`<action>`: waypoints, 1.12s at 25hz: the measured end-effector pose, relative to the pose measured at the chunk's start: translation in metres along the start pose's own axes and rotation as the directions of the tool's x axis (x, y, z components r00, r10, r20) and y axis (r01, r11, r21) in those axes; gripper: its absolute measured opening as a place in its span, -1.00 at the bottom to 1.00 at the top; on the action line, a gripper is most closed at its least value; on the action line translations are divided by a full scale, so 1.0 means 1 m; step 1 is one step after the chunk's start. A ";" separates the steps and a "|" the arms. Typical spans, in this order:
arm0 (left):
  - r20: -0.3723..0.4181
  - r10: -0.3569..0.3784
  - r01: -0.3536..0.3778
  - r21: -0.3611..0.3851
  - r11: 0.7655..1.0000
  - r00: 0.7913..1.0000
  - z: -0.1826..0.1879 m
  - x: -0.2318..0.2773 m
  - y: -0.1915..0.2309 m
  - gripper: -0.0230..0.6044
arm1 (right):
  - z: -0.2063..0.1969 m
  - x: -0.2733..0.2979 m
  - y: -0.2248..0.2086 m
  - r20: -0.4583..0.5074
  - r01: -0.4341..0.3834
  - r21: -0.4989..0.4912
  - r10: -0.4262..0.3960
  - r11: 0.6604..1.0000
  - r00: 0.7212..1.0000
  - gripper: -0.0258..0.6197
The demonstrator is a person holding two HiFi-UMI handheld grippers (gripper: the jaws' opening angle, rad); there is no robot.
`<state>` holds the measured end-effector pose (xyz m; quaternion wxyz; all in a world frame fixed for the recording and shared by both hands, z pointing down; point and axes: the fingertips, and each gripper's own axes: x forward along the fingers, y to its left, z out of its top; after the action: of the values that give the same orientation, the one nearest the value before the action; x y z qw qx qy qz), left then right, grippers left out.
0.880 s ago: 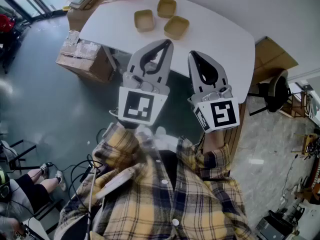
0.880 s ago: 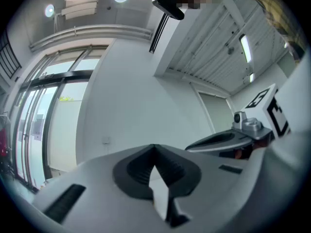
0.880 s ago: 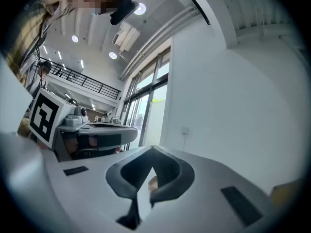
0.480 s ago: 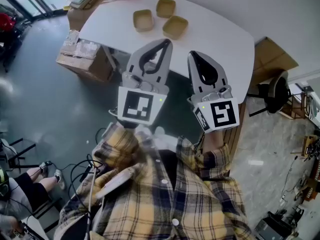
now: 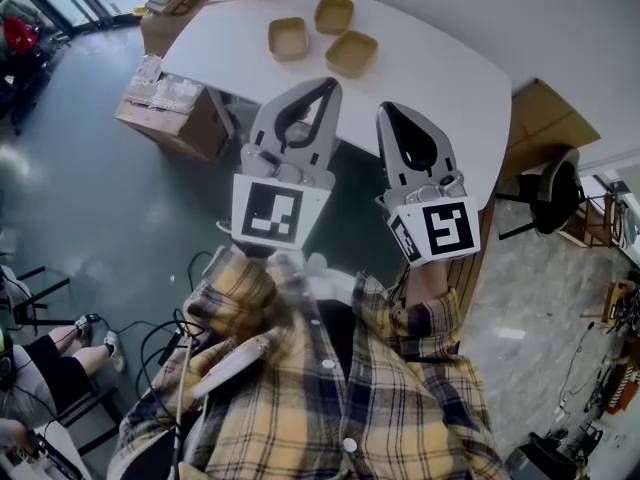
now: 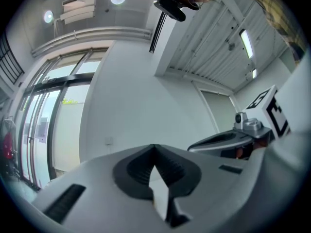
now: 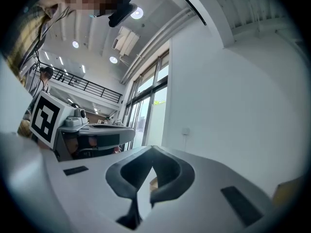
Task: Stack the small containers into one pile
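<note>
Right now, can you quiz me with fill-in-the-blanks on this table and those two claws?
The white table holds ___ small containers. None of them is ___ on another. The left gripper and right gripper both have jaws ___, holding nothing.
Missing words: three; stacked; shut.

Seated person's legs [image 5: 68,354] cut by left edge

yellow-navy plaid shirt [image 5: 400,408], white buttons [image 5: 328,365]; grey left tongs [image 5: 327,84], right tongs [image 5: 386,109]
</note>
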<state>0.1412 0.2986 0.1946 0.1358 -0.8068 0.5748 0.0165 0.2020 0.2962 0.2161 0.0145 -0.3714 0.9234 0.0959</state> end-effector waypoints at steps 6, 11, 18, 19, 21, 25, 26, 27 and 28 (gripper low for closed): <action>-0.014 0.017 -0.017 0.017 1.000 1.000 -0.007 -0.001 0.006 -0.87 | -0.004 0.007 0.000 0.016 -0.021 0.019 0.020 1.000 1.000 -0.87; -0.013 0.034 -0.034 0.011 0.999 0.999 -0.015 0.012 0.026 -0.87 | -0.011 0.032 -0.006 0.017 -0.035 0.025 0.035 0.999 0.999 -0.87; -0.001 0.018 -0.018 -0.006 1.000 1.000 -0.044 0.067 0.081 -0.87 | -0.031 0.104 -0.021 -0.001 -0.041 0.017 0.041 0.999 0.999 -0.87; 0.003 0.008 -0.008 -0.008 1.000 1.000 -0.050 0.080 0.090 -0.87 | -0.035 0.119 -0.025 -0.005 -0.040 0.016 0.040 0.999 0.999 -0.87; 0.004 -0.015 0.015 -0.013 1.000 1.000 -0.061 0.110 0.109 -0.87 | -0.042 0.151 -0.039 -0.012 -0.031 0.015 0.031 0.999 0.999 -0.87; -0.012 -0.061 0.061 0.015 0.998 0.998 -0.086 0.171 0.156 -0.87 | -0.054 0.221 -0.071 -0.023 0.003 0.015 -0.003 1.000 1.000 -0.87; -0.020 -0.072 0.072 0.012 0.997 0.997 -0.094 0.186 0.170 -0.87 | -0.058 0.239 -0.078 -0.026 0.015 0.021 -0.014 1.000 1.000 -0.87; -0.025 -0.082 0.082 0.004 0.997 0.996 -0.102 0.201 0.184 -0.87 | -0.062 0.258 -0.086 -0.029 0.024 0.026 -0.024 0.999 0.999 -0.87; -0.031 -0.091 0.091 0.000 0.996 0.995 -0.109 0.214 0.199 -0.87 | -0.065 0.277 -0.092 -0.034 0.033 0.030 -0.031 0.999 0.999 -0.87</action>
<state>0.0144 0.0147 0.2205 0.1280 -0.8323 0.5394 -0.0026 0.0681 0.0299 0.2376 0.0062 -0.3874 0.9188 0.0753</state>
